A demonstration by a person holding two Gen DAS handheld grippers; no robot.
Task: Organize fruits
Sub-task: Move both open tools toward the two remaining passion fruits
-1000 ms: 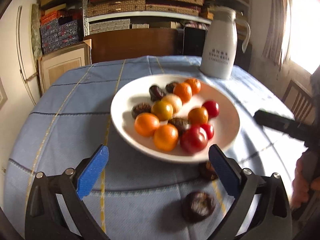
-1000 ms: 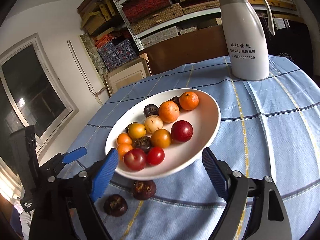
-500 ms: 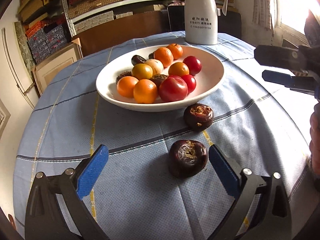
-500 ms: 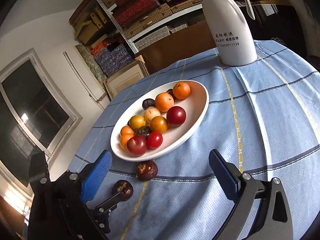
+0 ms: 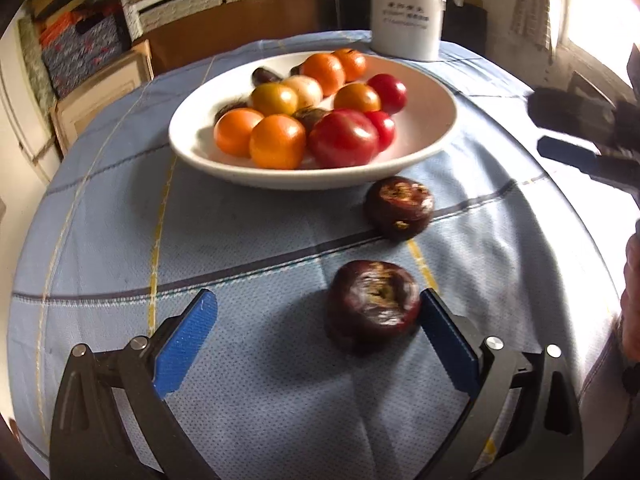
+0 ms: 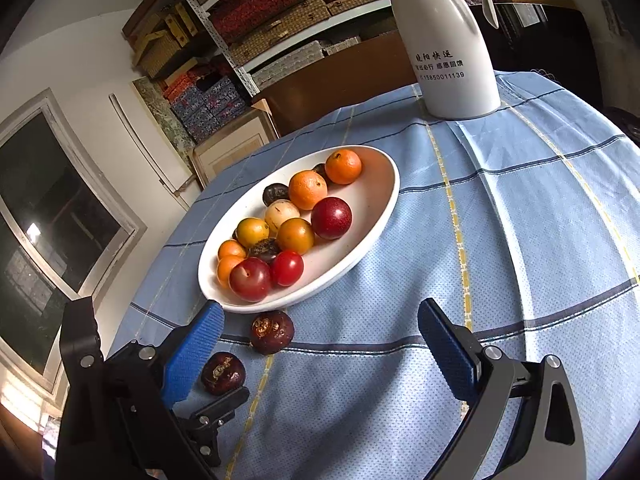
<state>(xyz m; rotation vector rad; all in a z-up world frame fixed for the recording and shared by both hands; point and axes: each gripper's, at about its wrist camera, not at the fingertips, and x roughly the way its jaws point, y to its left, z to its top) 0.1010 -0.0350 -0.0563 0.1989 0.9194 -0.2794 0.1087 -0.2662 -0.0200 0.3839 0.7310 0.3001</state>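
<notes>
A white oval plate (image 5: pixel 432 128) (image 6: pixel 380 208) on the blue checked tablecloth holds several orange, red, yellow and dark fruits. Two dark purple fruits lie on the cloth in front of it. The nearer one (image 5: pixel 374 306) (image 6: pixel 223 373) sits between the fingers of my open left gripper (image 5: pixel 316 340), close against the right finger. The farther one (image 5: pixel 399 207) (image 6: pixel 272 331) lies just by the plate's rim. My right gripper (image 6: pixel 320 344) is open and empty above the cloth, right of both fruits. It also shows at the right edge of the left wrist view (image 5: pixel 584 152).
A white thermos jug (image 5: pixel 406 8) (image 6: pixel 448 44) stands on the table behind the plate. Shelves with stacked boxes (image 6: pixel 260 8) and a wooden cabinet are behind the table. A dark window (image 6: pixel 48 216) is at the left.
My left gripper has moved forward and down, so the nearer dark fruit now lies between its fingers. My right gripper has drawn back and up from the plate.
</notes>
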